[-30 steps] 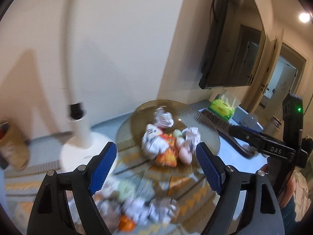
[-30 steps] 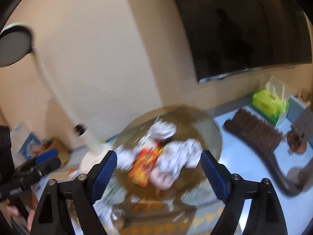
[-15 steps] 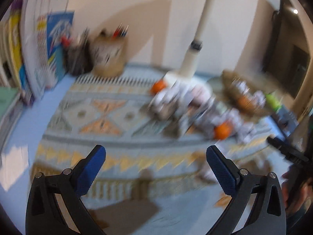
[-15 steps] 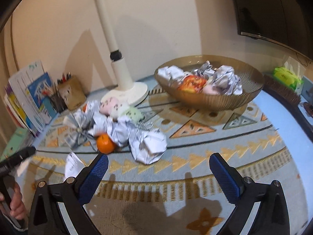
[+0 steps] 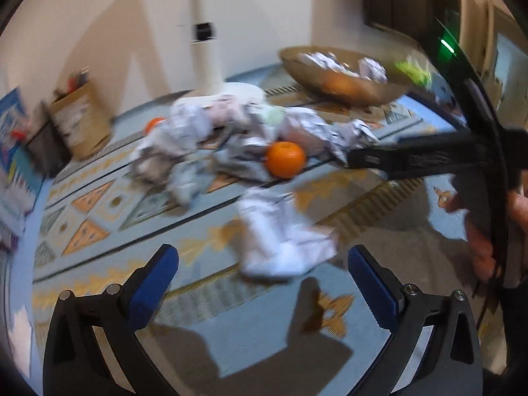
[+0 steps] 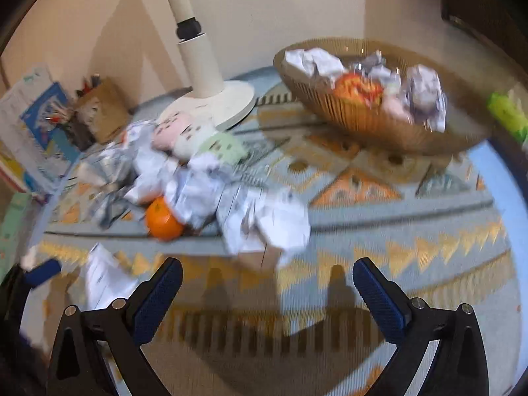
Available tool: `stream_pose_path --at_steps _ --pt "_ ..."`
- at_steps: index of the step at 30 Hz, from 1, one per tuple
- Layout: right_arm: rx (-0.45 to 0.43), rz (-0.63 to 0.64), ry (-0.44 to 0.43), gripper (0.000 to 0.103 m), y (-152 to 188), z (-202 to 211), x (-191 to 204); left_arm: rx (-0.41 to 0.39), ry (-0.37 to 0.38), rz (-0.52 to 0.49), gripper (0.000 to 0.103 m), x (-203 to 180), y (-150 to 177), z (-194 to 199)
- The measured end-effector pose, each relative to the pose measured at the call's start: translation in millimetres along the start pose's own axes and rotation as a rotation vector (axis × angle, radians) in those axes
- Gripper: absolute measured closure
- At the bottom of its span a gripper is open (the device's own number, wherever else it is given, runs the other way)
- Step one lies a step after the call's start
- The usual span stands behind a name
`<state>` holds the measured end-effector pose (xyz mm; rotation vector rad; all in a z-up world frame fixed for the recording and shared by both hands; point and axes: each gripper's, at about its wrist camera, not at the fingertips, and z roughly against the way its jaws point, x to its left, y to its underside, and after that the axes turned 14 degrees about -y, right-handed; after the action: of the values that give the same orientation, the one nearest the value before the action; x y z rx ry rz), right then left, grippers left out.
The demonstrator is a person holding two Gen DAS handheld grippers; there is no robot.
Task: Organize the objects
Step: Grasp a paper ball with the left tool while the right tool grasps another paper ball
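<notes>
Left gripper spread wide, bare patterned mat beneath

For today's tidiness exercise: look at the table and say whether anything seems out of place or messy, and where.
Yes. Crumpled paper wads, an orange and soft pastel items lie strewn on the patterned cloth beside the lamp base, while similar wads already sit in the basket. Both grippers are open and empty.

left gripper: matte black forked frame, blue ribbed finger pads, silver round screws on each arm | right gripper: same black frame, blue textured pads, silver screws | its black body carries a green light, seen from left wrist
</notes>
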<state>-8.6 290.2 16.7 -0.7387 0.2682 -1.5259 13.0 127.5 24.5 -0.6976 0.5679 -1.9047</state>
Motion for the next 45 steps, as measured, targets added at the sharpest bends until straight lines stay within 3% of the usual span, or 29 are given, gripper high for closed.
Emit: stream_pose_path --at_steps 1,2,4,5,6,8,10,13,17,20,22,23,24,26,28,31,33,38,39,41,42,45 --pt "0.009 0.023 0.017 0.000 -3 -9 3 0.009 0.002 -0.004 0.002 -4 -2 -4" --pt "0.024 0.036 0.041 0.000 -4 -17 5 0.015 0.001 -0.007 0.016 -8 -4 -7" --pt "0.025 0.076 0.070 0.026 -3 -24 10 0.038 0.006 -0.020 0.041 -15 -7 -15" --pt "0.024 0.088 0.062 0.050 -1 -24 11 0.035 0.005 -0.018 0.043 -15 -6 -16" --pt "-0.015 0.106 0.055 0.056 0 -17 14 0.008 0.025 -0.003 0.046 -12 -6 -13" --pt "-0.070 0.126 0.069 0.056 3 -2 15 -0.024 0.083 0.043 0.055 -1 -6 -7" --pt "-0.114 0.094 0.046 0.056 5 17 7 -0.043 0.138 0.113 0.055 13 -3 -5" --pt "-0.139 0.013 -0.014 0.055 13 41 -17 -0.021 0.153 0.191 0.055 27 -2 -11" --pt "-0.093 -0.024 -0.045 0.054 20 39 -39 -0.004 0.182 0.235 0.054 33 1 -15" --pt "-0.040 -0.075 -0.068 0.053 26 22 -47 0.009 0.151 0.227 0.050 30 2 -17" --pt "-0.046 -0.037 -0.035 0.041 26 21 -40 0.002 0.122 0.220 0.048 28 2 -16" --pt "-0.030 -0.030 -0.024 0.024 27 18 -38 -0.004 0.098 0.221 0.048 28 2 -16" --pt "-0.016 -0.017 -0.012 0.017 28 15 -34 -0.007 0.075 0.220 0.048 27 2 -15" --pt "0.002 0.024 0.031 0.015 28 12 -26 -0.007 0.067 0.212 0.047 26 2 -15" --pt "0.009 0.038 0.056 0.015 29 10 -22 -0.007 0.058 0.205 0.042 25 2 -14" --pt "0.002 0.010 0.051 0.015 26 12 -28 0.007 0.077 0.198 0.019 25 2 -15" --pt "0.000 0.000 0.055 0.015 26 13 -30 0.030 0.131 0.189 0.017 25 3 -18" --pt "-0.002 0.000 0.073 0.015 26 14 -28 0.092 0.098 0.216 0.019 27 4 -29" --pt "-0.015 -0.013 0.072 0.025 25 16 -30 0.097 0.087 0.223 0.019 28 5 -30" --pt "-0.051 -0.051 0.060 0.041 25 22 -38 0.100 0.063 0.204 0.038 25 4 -31" --pt "-0.066 -0.068 0.057 0.050 25 25 -41 0.095 0.062 0.186 0.040 23 3 -30" --pt "-0.101 -0.065 0.061 0.051 25 32 -40 0.066 0.119 0.220 0.053 29 5 -26"
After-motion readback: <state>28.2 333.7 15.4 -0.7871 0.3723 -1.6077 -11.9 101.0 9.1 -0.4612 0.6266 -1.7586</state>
